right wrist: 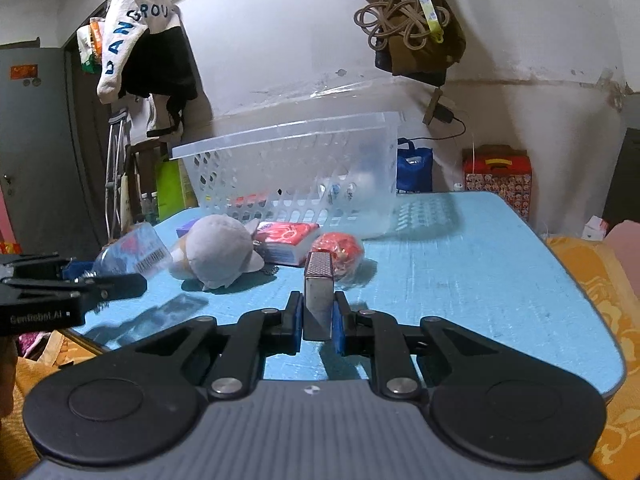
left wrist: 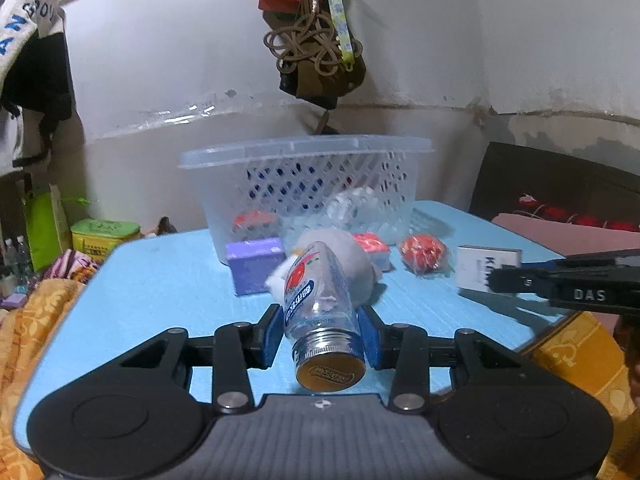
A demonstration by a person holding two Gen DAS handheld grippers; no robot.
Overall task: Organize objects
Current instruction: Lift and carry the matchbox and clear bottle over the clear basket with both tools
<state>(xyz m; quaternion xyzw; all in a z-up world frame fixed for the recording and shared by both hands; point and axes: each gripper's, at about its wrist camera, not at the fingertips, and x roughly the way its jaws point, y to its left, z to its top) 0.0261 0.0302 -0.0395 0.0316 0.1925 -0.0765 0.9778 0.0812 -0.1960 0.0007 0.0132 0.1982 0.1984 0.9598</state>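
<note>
Plainly, both tools are loaded, and the relation that matters is where the basket [left wrist: 304, 184] lies from each; it is seen straight ahead and beyond, at the far side of the blue table [left wrist: 160, 280], with its open rim above the level of what is held. On the left, the left hand-held gripper [left wrist: 320, 336] is pinched on a clear bottle [left wrist: 320, 304]; the bottle's long axis runs forward along the fingers, metal cap toward the camera, base toward the basket. Between bottle and basket lie a purple box [left wrist: 256, 264], a grey plush toy [left wrist: 344, 264], a red-printed packet [left wrist: 372, 246] and a red wrapped ball [left wrist: 424, 254], so these would probably have to be passed over rather than through. On the right, the right hand-held gripper [right wrist: 318, 320] is closed on a small white box [right wrist: 318, 296], held on edge with its long axis pointing ahead; the basket is seen slightly left of it. Neither side can be judged clearly nearer.
</note>
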